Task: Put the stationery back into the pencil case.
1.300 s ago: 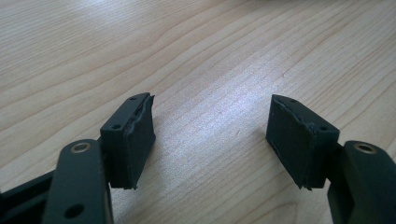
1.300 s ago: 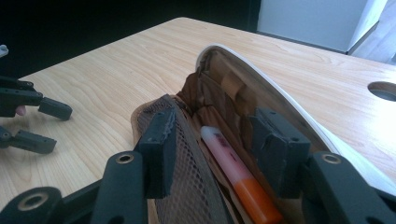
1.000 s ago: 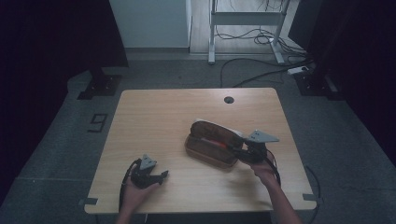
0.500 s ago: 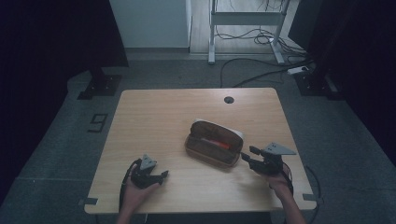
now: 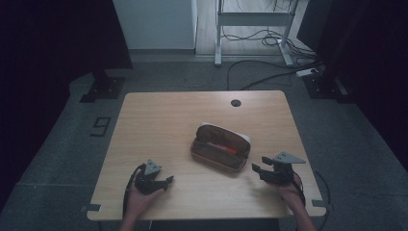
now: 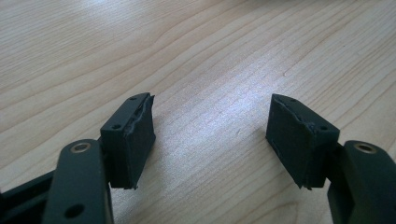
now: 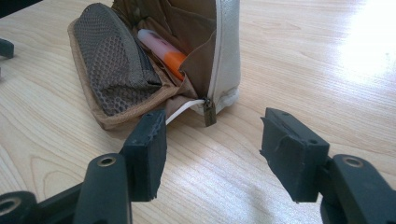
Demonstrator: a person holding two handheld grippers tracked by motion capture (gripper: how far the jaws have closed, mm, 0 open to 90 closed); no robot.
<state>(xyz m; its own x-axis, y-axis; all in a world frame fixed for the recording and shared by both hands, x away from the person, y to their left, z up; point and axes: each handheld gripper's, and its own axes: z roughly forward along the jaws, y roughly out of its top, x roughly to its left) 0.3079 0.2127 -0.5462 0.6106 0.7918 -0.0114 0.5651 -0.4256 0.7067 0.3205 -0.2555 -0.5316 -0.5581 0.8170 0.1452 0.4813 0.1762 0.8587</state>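
Note:
A brown pencil case (image 5: 221, 147) lies unzipped in the middle of the wooden table (image 5: 159, 120), its white-edged lid raised. In the right gripper view the pencil case (image 7: 116, 65) shows a mesh pocket, an orange marker (image 7: 163, 51) inside and a metal zipper pull (image 7: 209, 112) at its near corner. My right gripper (image 5: 256, 169) sits just right of the case, apart from it; the right gripper (image 7: 214, 120) is open, its jaws have just been opening, and nothing is between them. My left gripper (image 5: 168, 181) rests near the front left edge; the left gripper (image 6: 212, 100) is open over bare wood.
A round cable hole (image 5: 235, 103) sits at the table's far edge. Beyond the table stand a metal desk frame (image 5: 250, 29) with cables on the floor and a dark stand base (image 5: 101, 89) at the left.
My right gripper has drawn back from the case's right end toward the front right of the table and sunk lower. Its jaws stand wider. The left gripper has stayed put.

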